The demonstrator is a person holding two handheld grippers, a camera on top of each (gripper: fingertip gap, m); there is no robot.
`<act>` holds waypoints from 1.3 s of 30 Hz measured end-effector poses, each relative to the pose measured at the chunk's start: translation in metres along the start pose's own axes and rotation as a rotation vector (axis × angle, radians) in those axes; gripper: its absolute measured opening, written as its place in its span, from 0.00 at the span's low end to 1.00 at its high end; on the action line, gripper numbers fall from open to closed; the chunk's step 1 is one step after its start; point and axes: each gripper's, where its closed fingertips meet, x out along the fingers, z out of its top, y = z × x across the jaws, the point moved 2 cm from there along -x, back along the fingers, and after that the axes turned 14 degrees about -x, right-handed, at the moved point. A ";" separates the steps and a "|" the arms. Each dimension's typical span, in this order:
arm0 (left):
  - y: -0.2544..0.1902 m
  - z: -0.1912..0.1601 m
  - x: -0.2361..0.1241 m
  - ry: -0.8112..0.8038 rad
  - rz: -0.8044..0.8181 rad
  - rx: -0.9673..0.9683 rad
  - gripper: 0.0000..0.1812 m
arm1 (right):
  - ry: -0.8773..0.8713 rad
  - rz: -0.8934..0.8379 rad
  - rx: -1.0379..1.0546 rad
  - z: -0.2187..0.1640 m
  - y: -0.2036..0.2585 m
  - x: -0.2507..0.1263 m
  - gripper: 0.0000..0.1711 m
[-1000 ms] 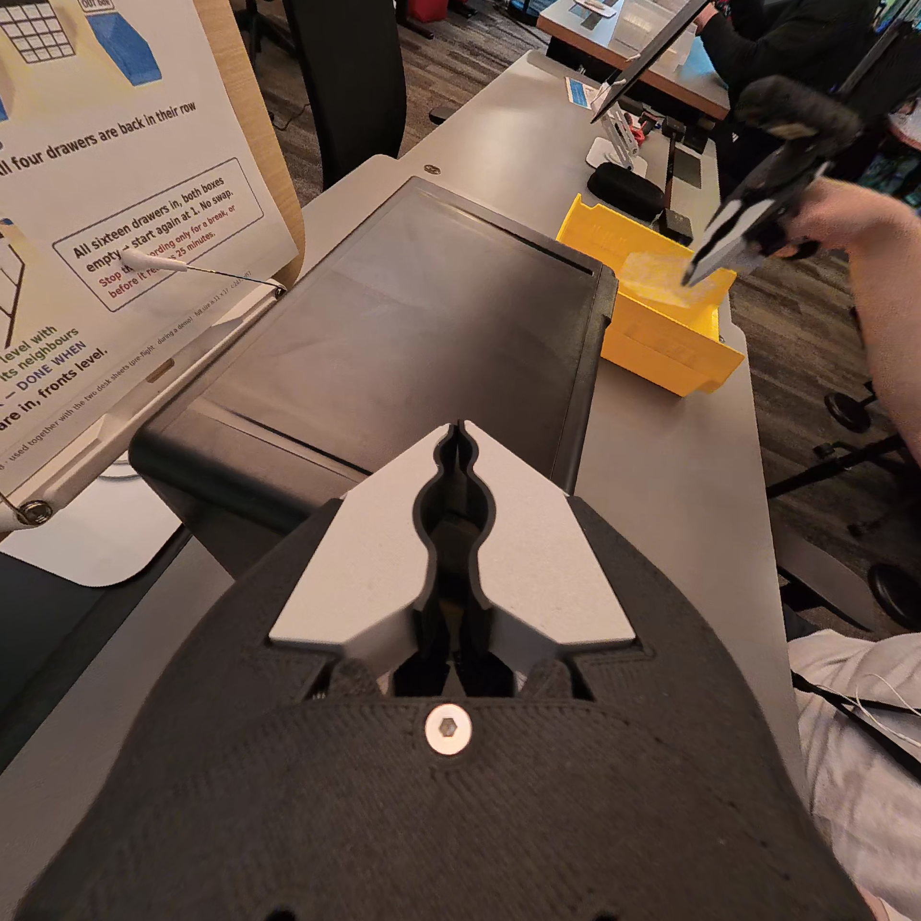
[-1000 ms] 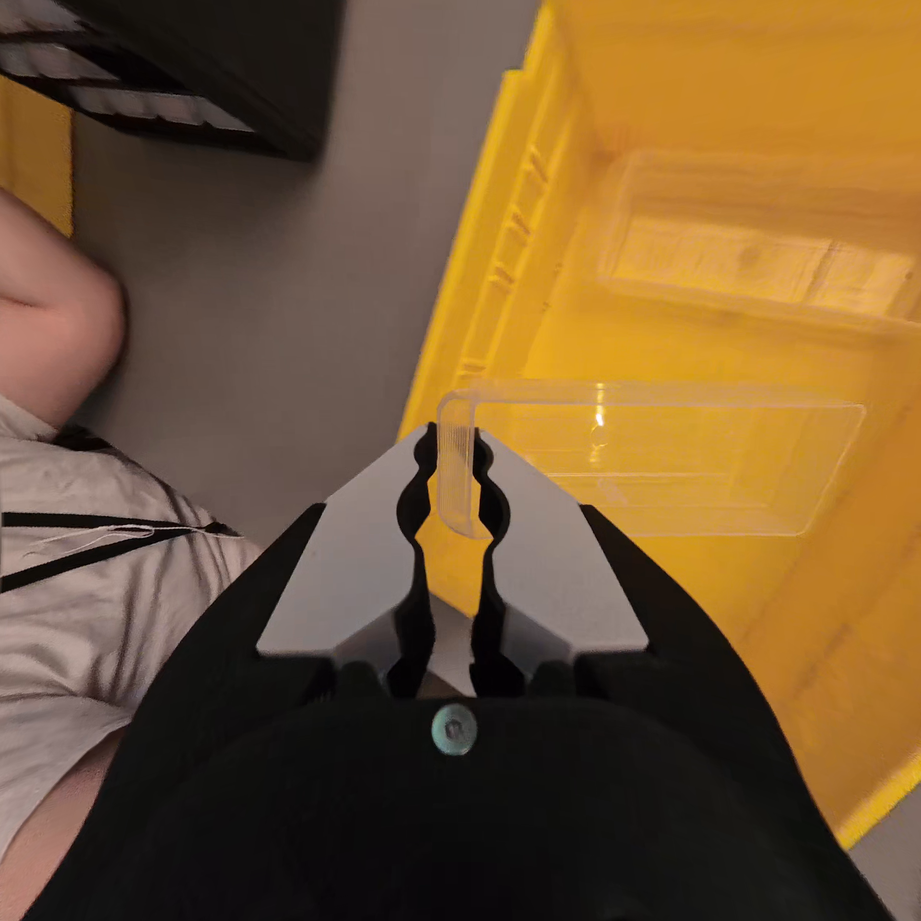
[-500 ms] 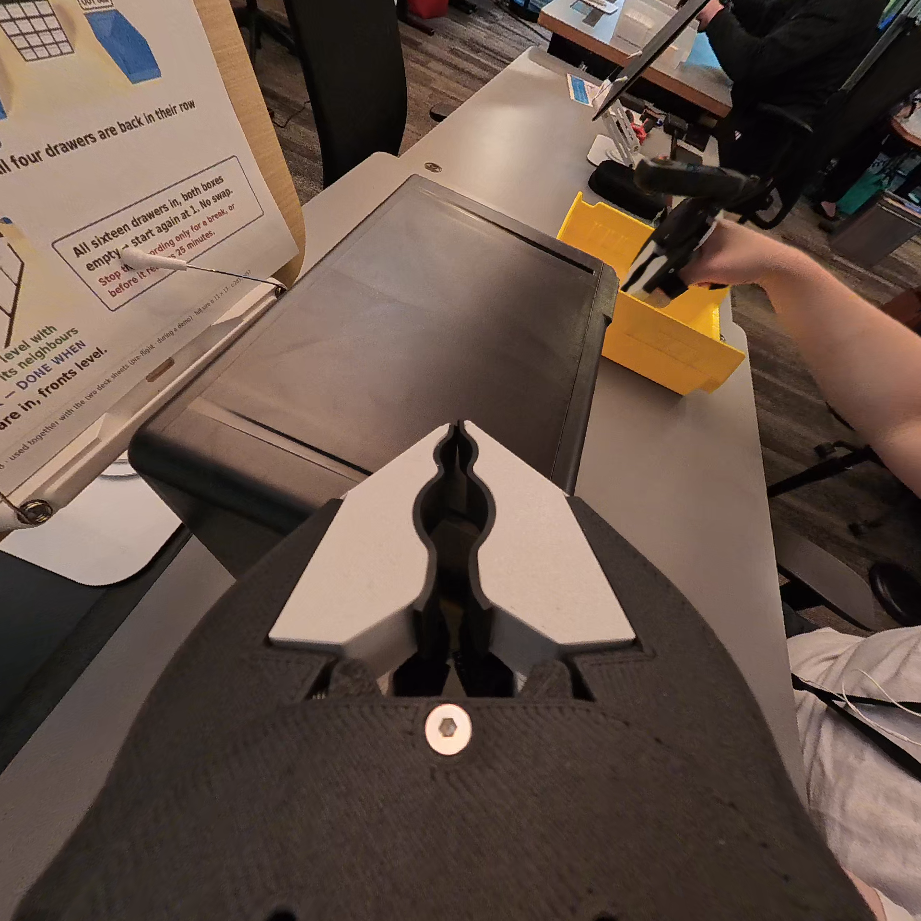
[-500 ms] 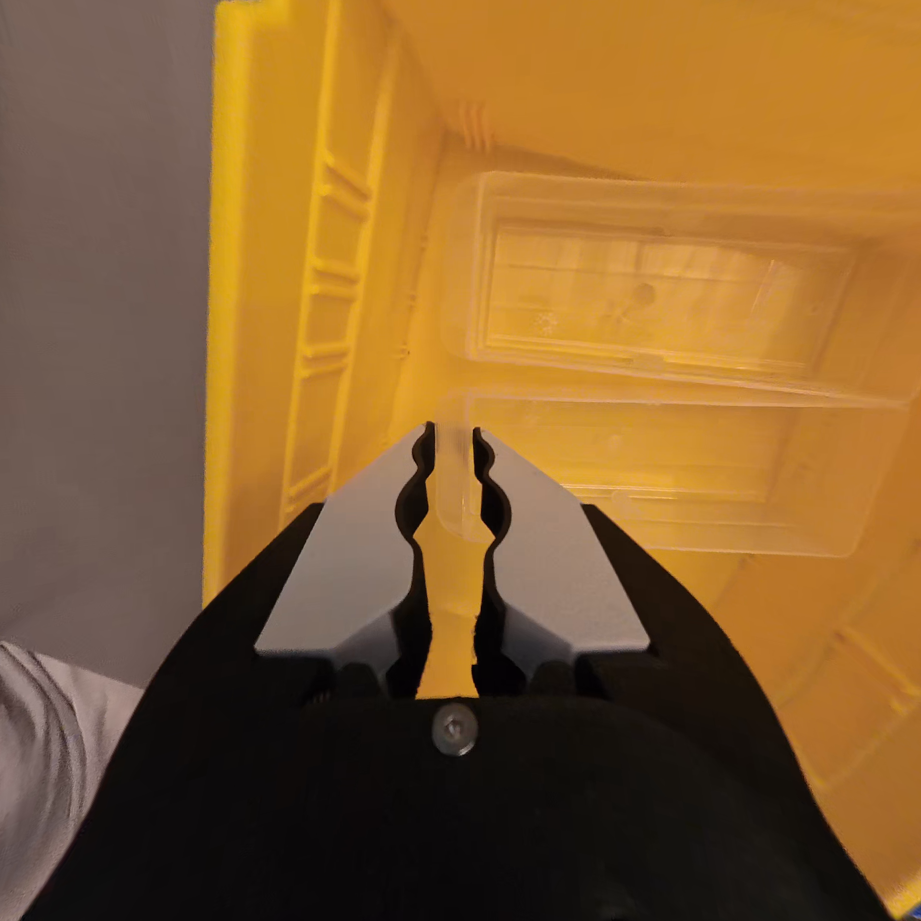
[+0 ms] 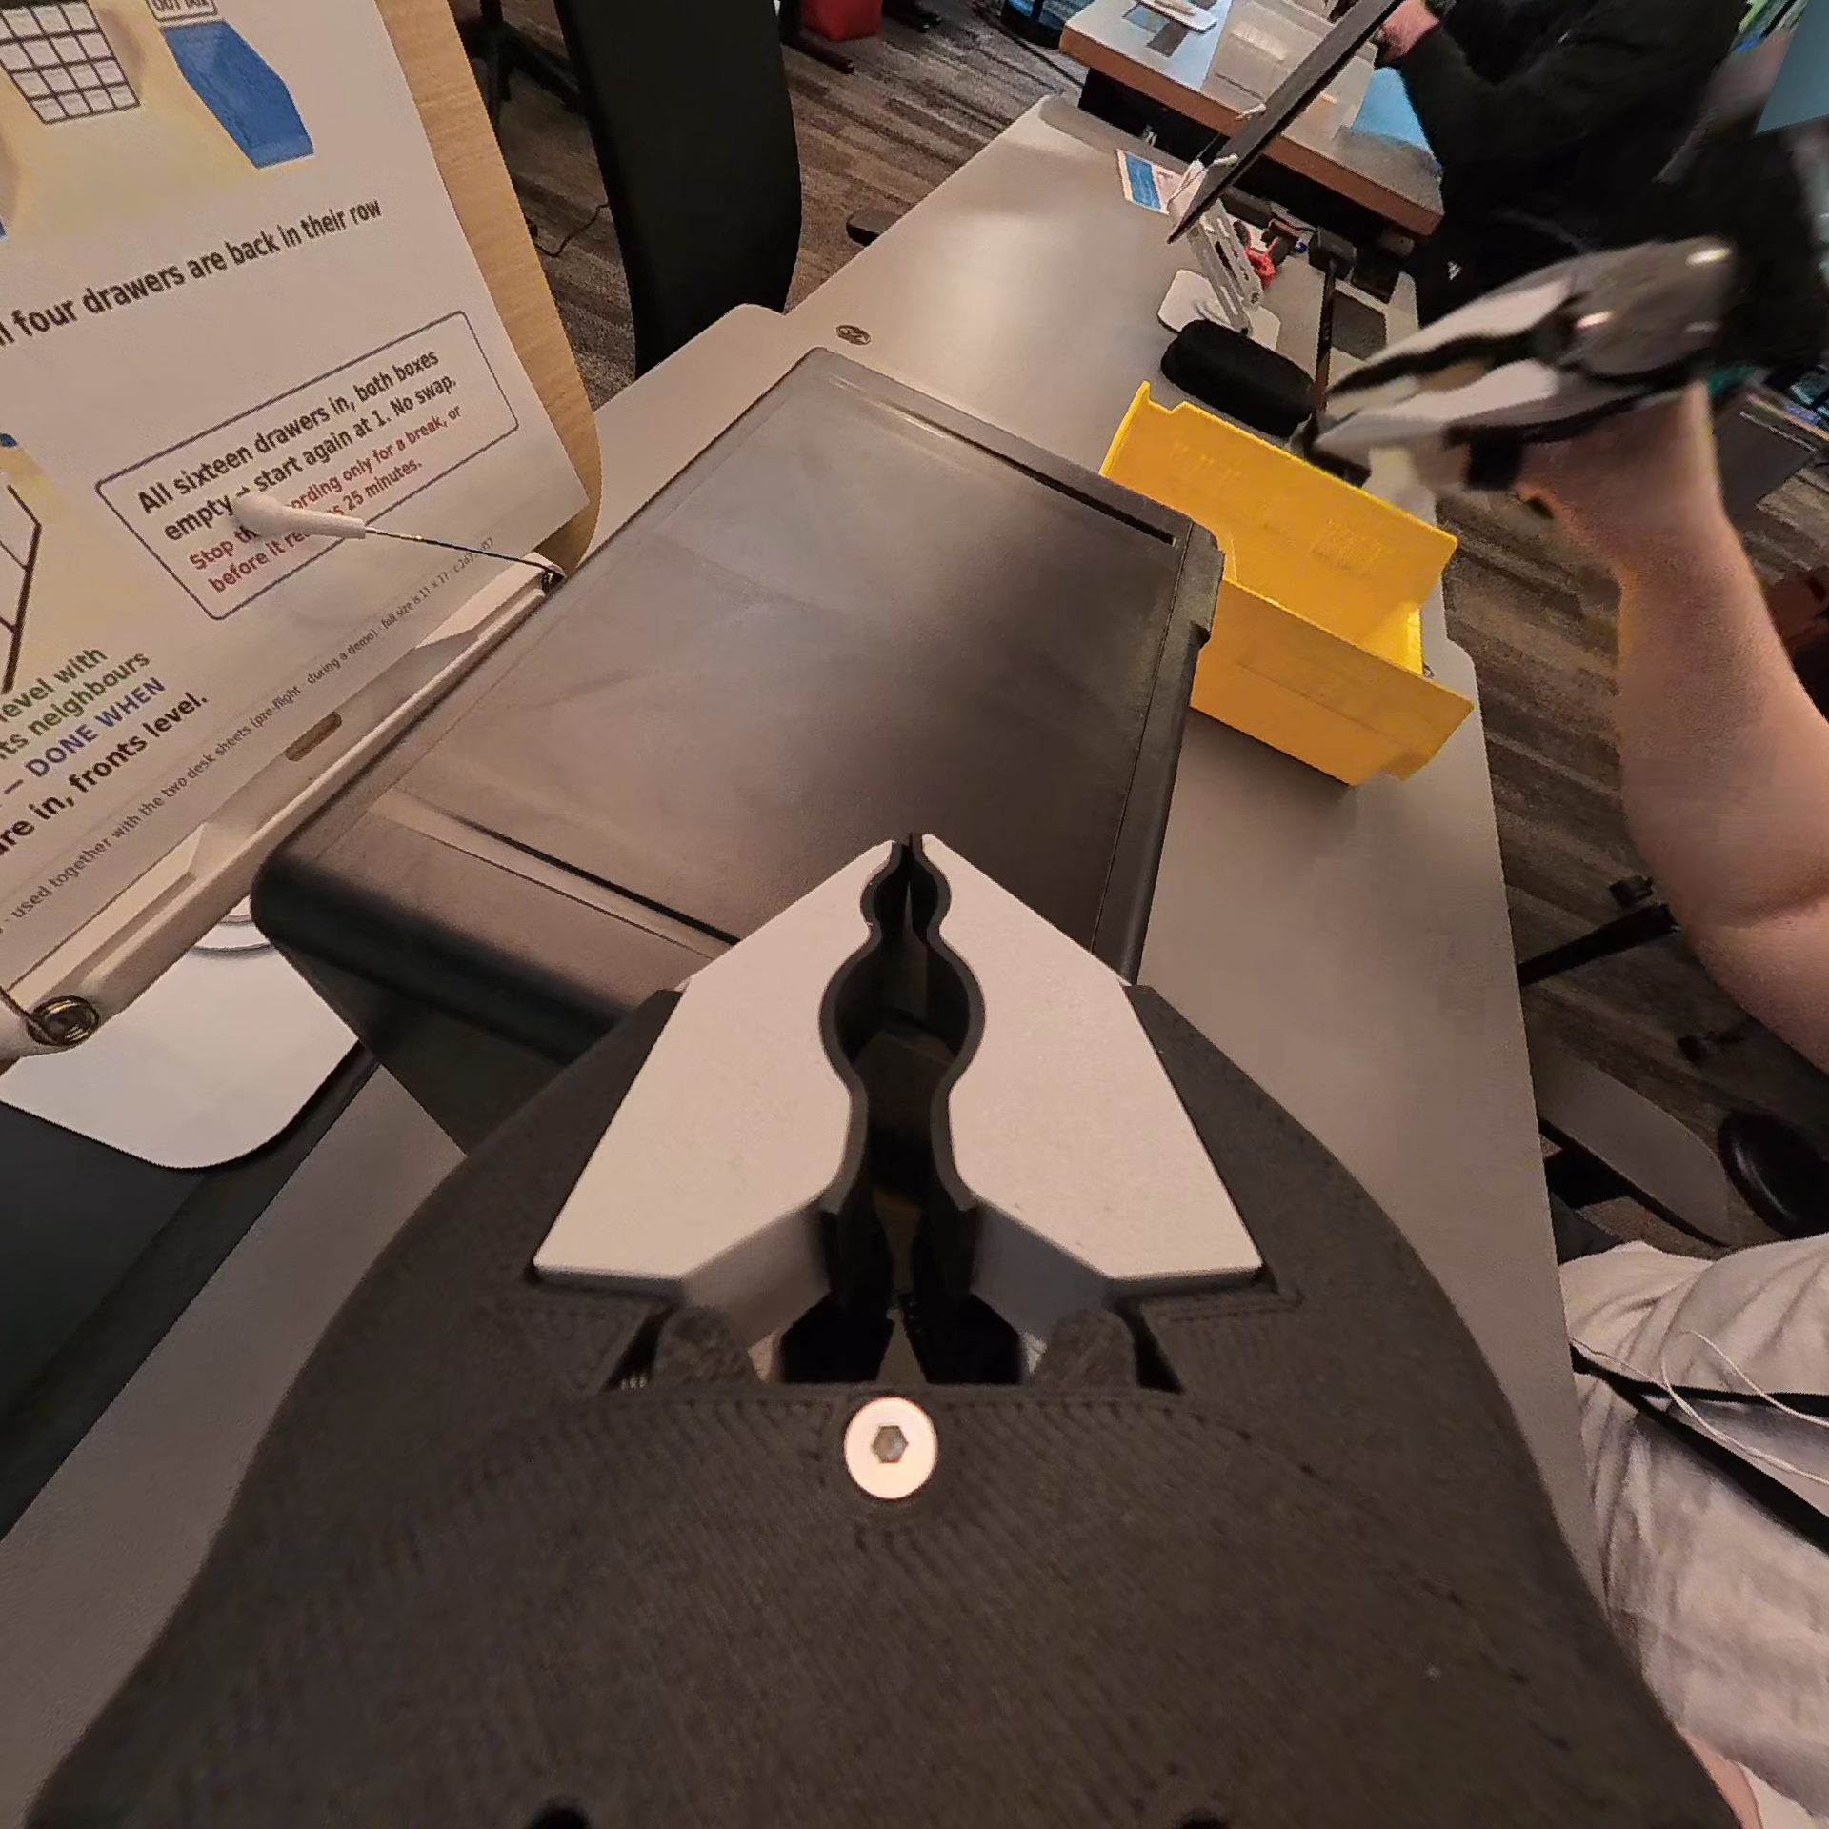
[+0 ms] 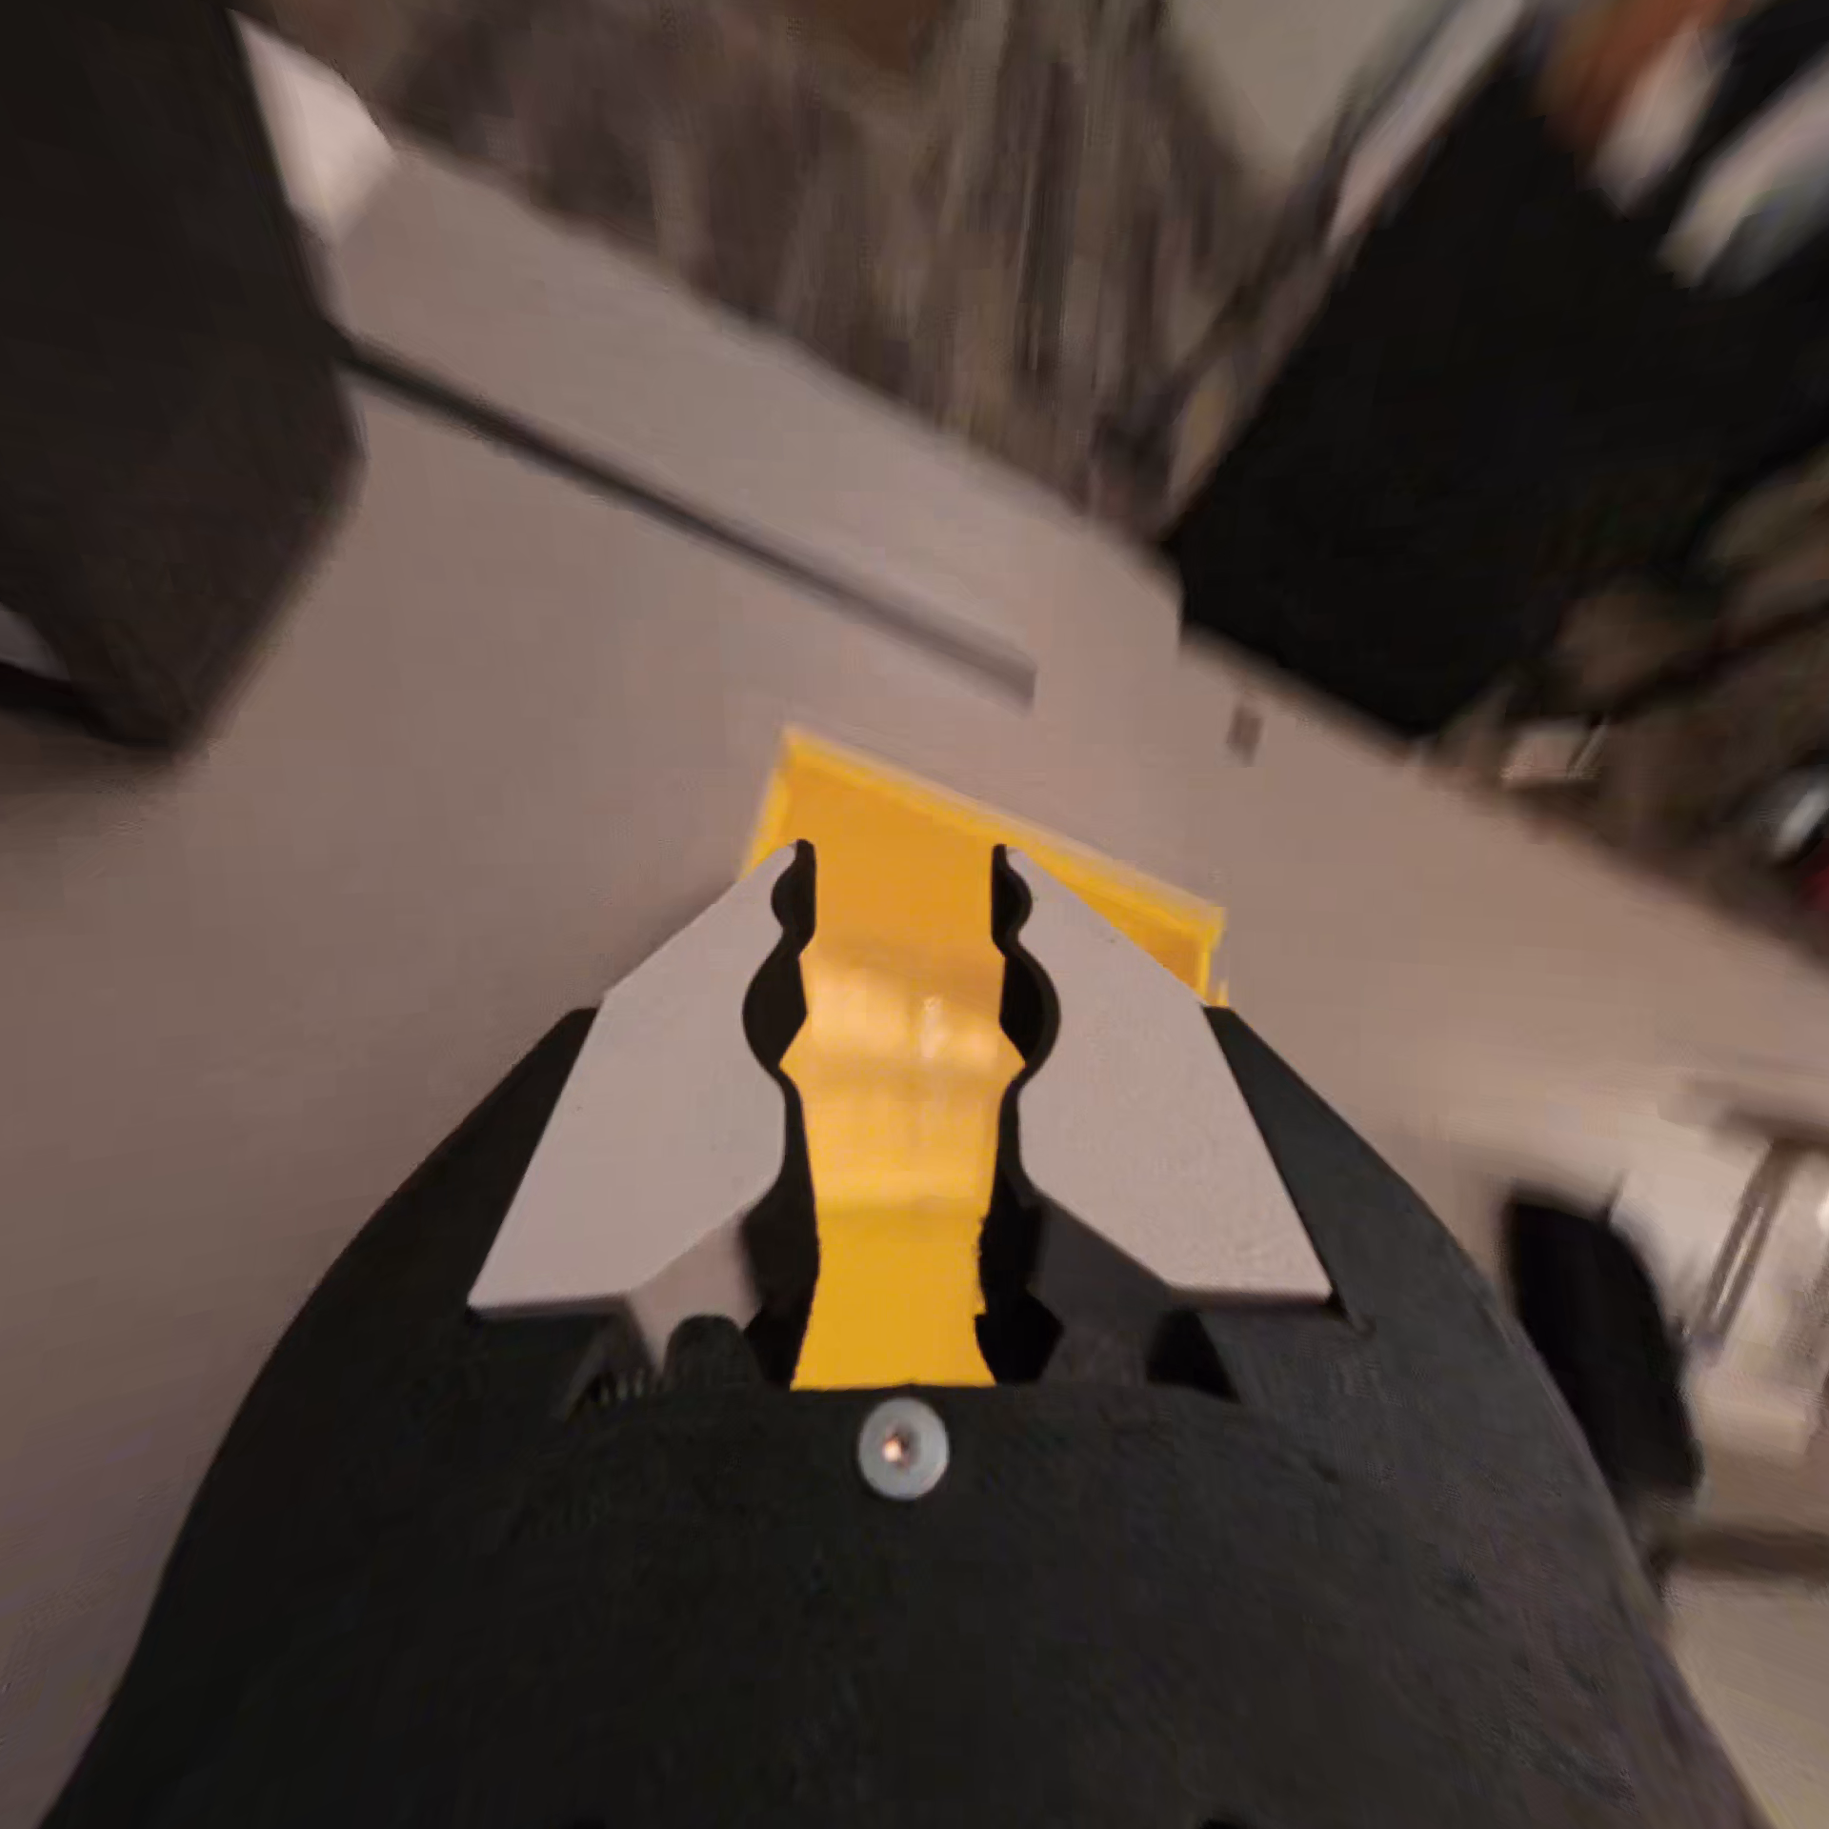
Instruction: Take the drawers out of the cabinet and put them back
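Observation:
The black cabinet [image 5: 792,643] lies under and ahead of my left gripper [image 5: 909,849], which is shut and empty just above its near edge. The yellow bin [image 5: 1287,594] stands on the desk to the right of the cabinet. My right gripper [image 6: 899,859] is open and empty, lifted above the yellow bin [image 6: 891,1108]. It also shows, blurred, at the upper right of the left wrist view [image 5: 1331,428]. A clear drawer [image 6: 920,1029] shows faintly inside the bin. The cabinet's dark corner [image 6: 148,396] is at the left of the blurred right wrist view.
A printed instruction sheet on a stand [image 5: 247,396] rises left of the cabinet. The grey desk [image 5: 1316,990] runs along the right, with its edge and the floor beyond. A black case [image 5: 1232,371] and a small stand sit behind the bin. A person's forearm [image 5: 1732,742] reaches in from the right.
My right gripper let go of the clear drawer in the yellow bin, opened, and pulled up and back from it. My left gripper has not moved.

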 end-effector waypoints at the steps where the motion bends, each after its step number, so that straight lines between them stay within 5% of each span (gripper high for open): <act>1: 0.000 0.000 0.000 0.000 0.000 -0.001 0.00 | -0.134 -0.049 -0.096 0.034 0.014 -0.013 0.25; 2: 0.000 0.000 0.000 -0.001 0.000 -0.002 0.00 | -0.246 -0.102 -0.191 0.063 0.033 -0.023 0.34; 6: 0.000 0.000 0.000 -0.001 0.000 -0.003 0.00 | -0.500 -0.087 -0.528 0.129 0.160 -0.025 0.29; 9: 0.000 0.000 0.000 0.000 -0.001 -0.002 0.00 | -0.569 -0.163 -0.777 0.147 0.244 -0.003 0.24; 12: 0.000 0.000 0.000 0.000 -0.003 0.000 0.00 | -0.566 -0.377 -0.975 0.162 0.285 0.022 0.22; 14: 0.000 0.000 0.000 0.001 -0.004 0.001 0.00 | -0.584 -0.363 -1.017 0.166 0.310 0.038 0.20; 24: -0.001 -0.001 -0.001 0.000 -0.018 0.008 0.00 | -0.528 -0.429 -1.095 0.184 0.333 0.072 0.11; 32: -0.001 -0.002 -0.001 0.003 -0.032 -0.001 0.00 | -0.540 -0.350 -1.158 0.174 0.345 0.044 0.06; 39: -0.001 -0.002 -0.001 0.004 -0.035 0.002 0.00 | -0.396 0.216 -1.029 0.175 0.341 0.035 0.19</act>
